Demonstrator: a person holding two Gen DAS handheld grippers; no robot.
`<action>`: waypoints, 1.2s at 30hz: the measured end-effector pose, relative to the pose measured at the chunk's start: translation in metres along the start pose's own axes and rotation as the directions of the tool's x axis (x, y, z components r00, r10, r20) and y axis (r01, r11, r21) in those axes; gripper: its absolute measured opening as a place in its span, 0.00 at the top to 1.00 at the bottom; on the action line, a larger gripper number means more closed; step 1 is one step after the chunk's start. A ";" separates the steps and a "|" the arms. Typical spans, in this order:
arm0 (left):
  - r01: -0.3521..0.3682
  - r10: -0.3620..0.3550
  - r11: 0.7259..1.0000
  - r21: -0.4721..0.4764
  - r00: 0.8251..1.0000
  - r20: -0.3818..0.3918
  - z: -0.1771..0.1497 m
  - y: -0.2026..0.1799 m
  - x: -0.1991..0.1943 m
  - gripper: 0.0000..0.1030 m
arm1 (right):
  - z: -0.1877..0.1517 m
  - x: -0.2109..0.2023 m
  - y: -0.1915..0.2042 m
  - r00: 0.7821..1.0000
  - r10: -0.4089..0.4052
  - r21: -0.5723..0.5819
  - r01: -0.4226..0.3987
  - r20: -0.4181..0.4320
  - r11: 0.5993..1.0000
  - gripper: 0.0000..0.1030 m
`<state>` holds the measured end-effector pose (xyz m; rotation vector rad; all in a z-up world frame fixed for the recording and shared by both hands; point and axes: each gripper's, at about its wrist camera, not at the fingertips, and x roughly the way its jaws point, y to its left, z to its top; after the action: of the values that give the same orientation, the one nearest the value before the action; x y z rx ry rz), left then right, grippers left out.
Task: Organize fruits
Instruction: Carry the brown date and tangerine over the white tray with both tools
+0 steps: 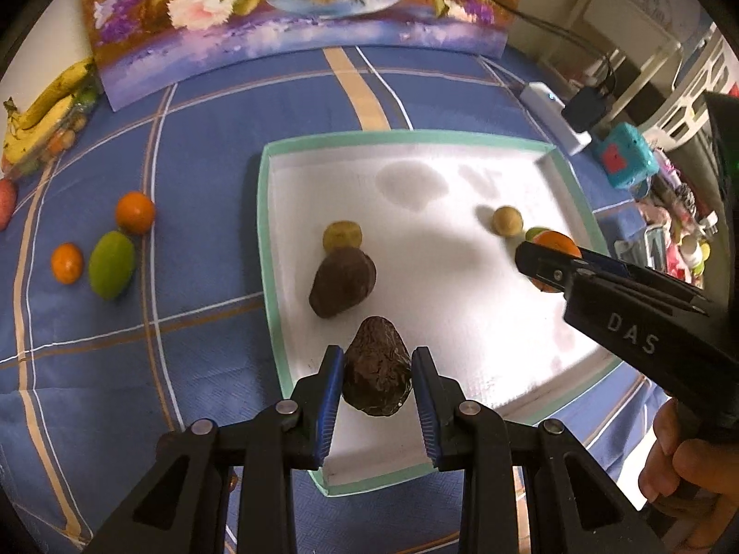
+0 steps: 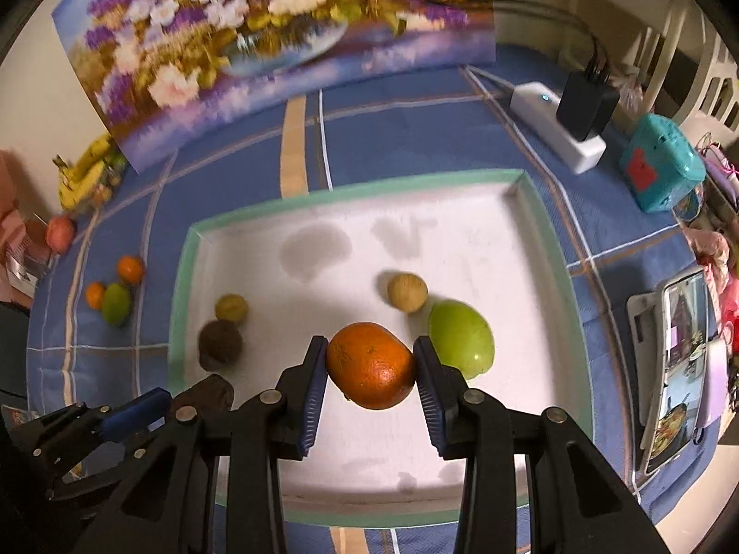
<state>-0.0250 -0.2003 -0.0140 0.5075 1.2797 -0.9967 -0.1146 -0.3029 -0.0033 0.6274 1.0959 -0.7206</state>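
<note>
My left gripper [image 1: 378, 367] is shut on a dark wrinkled avocado [image 1: 378, 381] above the near-left part of the white tray [image 1: 270, 249]. A second dark fruit [image 1: 342, 287] and a small yellow-green fruit [image 1: 342, 235] lie in the tray just beyond it. My right gripper [image 2: 372, 362] is shut on an orange [image 2: 371, 365] over the tray [image 2: 182, 277], beside a green mango [image 2: 462, 346] and a tan round fruit [image 2: 407, 293]. Out on the cloth lie two small oranges [image 1: 135, 212] [image 1: 67, 263] and a green fruit [image 1: 112, 264].
The tray sits on a blue checked cloth [image 1: 208, 175]. Bananas [image 1: 46, 106] and a red fruit [image 2: 60, 233] lie at the far left below a flower painting [image 1: 295, 14]. A white power strip [image 2: 559, 131], a teal box [image 2: 660, 168] and a tablet [image 2: 676, 369] stand to the right.
</note>
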 end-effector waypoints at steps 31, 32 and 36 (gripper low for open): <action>-0.015 0.018 0.999 0.037 0.994 -0.106 -0.003 -0.009 0.025 0.67 | -0.011 0.045 0.004 0.989 -0.063 -0.032 0.059 -0.134 0.998 0.62; -0.014 0.018 0.999 0.038 0.994 -0.106 -0.002 -0.010 0.025 0.67 | -0.010 0.046 0.008 0.989 -0.065 -0.032 0.061 -0.136 0.998 0.62; -0.009 0.013 0.999 0.043 0.995 -0.098 -0.001 -0.011 0.020 0.67 | -0.006 0.040 0.009 0.991 -0.063 -0.037 0.059 -0.117 0.998 0.61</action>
<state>-0.0353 -0.2113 -0.0315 0.6016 1.3440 -1.0019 -0.0997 -0.3008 -0.0414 0.6159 1.2390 -0.7233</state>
